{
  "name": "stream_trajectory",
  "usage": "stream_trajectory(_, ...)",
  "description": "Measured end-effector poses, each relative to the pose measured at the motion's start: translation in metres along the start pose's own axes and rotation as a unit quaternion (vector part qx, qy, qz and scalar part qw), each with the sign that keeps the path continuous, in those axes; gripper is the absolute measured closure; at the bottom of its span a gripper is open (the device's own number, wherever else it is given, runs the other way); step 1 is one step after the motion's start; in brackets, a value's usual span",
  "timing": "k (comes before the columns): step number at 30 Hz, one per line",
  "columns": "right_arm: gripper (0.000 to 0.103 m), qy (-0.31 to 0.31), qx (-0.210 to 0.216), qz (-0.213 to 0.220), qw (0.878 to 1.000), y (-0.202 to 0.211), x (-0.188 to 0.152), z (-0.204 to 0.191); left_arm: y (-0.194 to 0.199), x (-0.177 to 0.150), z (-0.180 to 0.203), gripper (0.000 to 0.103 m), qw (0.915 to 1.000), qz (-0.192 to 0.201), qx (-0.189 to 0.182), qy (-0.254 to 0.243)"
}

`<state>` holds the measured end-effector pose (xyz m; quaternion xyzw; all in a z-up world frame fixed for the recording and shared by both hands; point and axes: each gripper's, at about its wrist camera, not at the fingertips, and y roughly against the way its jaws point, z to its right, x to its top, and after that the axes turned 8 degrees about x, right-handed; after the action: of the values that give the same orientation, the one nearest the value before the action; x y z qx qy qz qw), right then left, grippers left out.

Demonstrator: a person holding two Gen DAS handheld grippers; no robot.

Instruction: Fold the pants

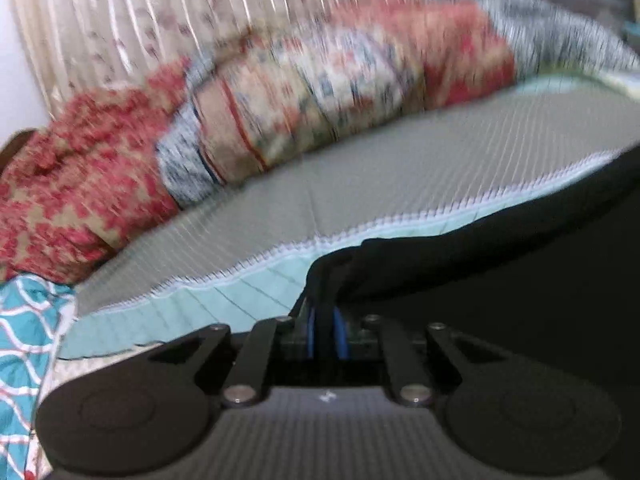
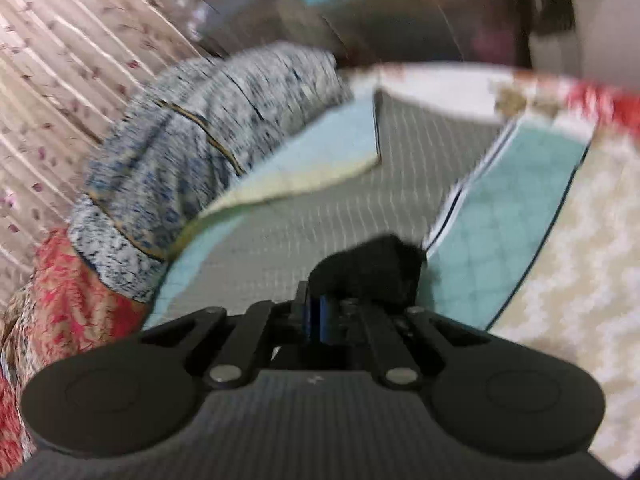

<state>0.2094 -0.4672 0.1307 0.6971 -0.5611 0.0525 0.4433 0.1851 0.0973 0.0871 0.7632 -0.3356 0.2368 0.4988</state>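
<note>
While both our grippers, left (image 1: 324, 332) and right (image 2: 320, 316), pinch black pants (image 1: 500, 272), fingers clamped on cloth, their long axis stretches rightward across the bed (image 1: 360, 184).

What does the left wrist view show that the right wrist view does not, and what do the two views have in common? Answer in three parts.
Only the left wrist view shows a teal patterned cloth and a long spread of the black pants.

Only the right wrist view shows a cream patterned cover and a small bunched end of the pants.

Both show a gripper, left gripper and right gripper, shut on black fabric, over the grey striped mat with piled bedding behind.
</note>
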Motion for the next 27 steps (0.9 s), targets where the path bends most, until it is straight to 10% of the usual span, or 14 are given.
stream_trajectory(13, 0.097, -0.002, 0.041, 0.031, 0.999, 0.191, -0.027, 0.080, 0.202, -0.105, -0.029, 0.094, 0.9951, 0.054, -0.039, 0.072)
stream_trajectory(27, 0.095, -0.060, -0.019, 0.037, 0.997, 0.287, -0.135, 0.198, 0.238, -0.207, -0.014, 0.092, 0.9903, -0.037, -0.056, 0.122)
